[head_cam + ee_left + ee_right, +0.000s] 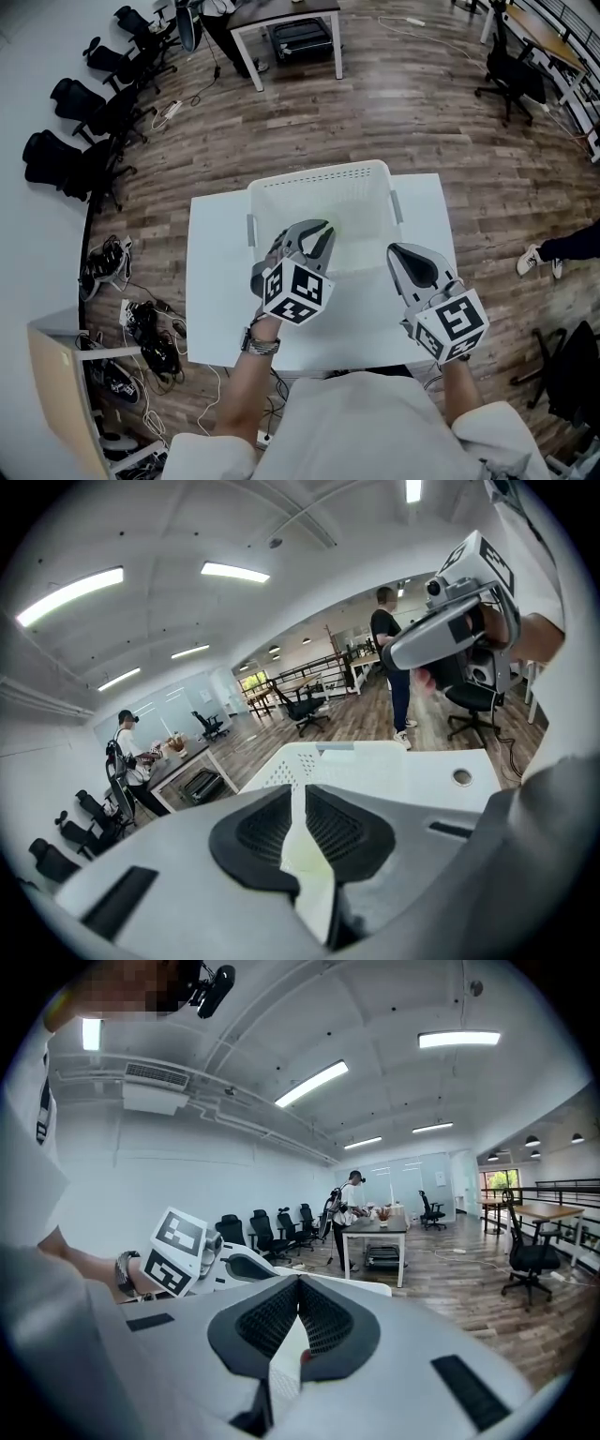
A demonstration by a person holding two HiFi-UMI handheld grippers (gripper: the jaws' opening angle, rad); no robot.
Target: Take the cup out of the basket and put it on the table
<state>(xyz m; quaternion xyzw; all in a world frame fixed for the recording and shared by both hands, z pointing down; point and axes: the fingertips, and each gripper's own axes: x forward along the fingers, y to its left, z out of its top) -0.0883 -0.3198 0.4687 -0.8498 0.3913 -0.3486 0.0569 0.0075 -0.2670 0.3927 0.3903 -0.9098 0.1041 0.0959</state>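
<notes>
A white slotted basket (319, 178) stands at the far middle of the white table (216, 300). My left gripper (324, 228) hangs over the basket's near left part, with its jaws a little apart and nothing pressed between them. Through their gap in the left gripper view shows a pale yellow-green thing (306, 860), which may be the cup; its shape is hidden. A faint yellowish patch (335, 228) lies inside the basket just past those tips. My right gripper (398, 251) hovers over the table right of the basket, its tips (299, 1281) together and empty.
The basket's handles stick out at both sides. The table has a round cable hole (460, 777). Black office chairs (80, 131) and floor cables (141, 328) lie left. A desk (286, 28) stands behind, and a person's shoe (528, 260) is at the right.
</notes>
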